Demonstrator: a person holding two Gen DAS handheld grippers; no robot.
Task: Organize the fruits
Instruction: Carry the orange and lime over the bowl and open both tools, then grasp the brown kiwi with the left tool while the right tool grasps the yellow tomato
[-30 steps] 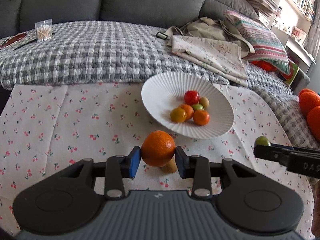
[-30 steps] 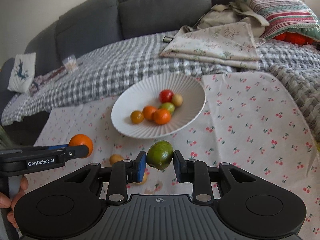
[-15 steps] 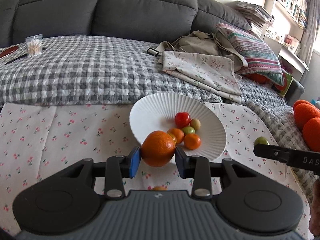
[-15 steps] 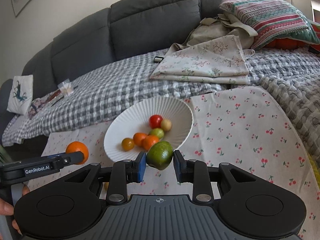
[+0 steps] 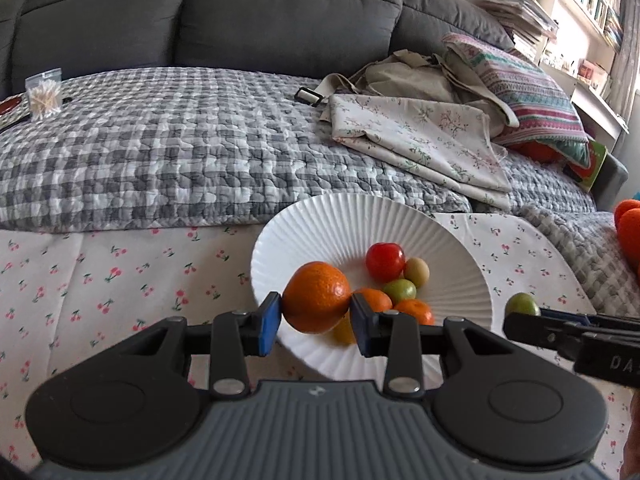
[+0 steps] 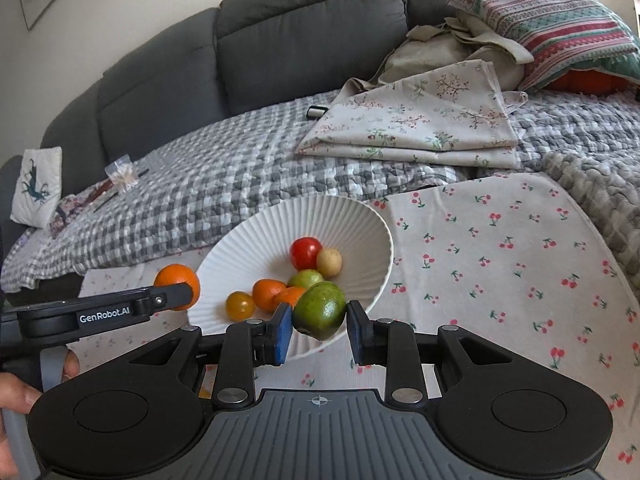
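Cherry-print surface (image 6: 500,248) before a grey sofa (image 5: 240,12), bare at 3 o'clock of the plate (image 6: 360,216); left gripper (image 5: 316,316) fingers grip an orange (image 5: 316,296), right gripper (image 6: 318,328) fingers a green fruit (image 6: 320,310).

Your way into the white ribbed bowl (image 6: 352,216) is partly blocked: small red, yellow, green and orange fruits (image 6: 306,253) crowd its near floor from 6 to 9 o'clock. The far inner slope, from 11 to 2 o'clock, is bare. At 3 o'clock of the bowl the cherry-print cloth (image 6: 500,248) lies flat and open. At 12 o'clock the grey checked quilt (image 6: 224,176) rises behind the rim. At 1 o'clock a folded floral cloth (image 6: 424,124) and a striped cushion (image 6: 548,20) stack up high.
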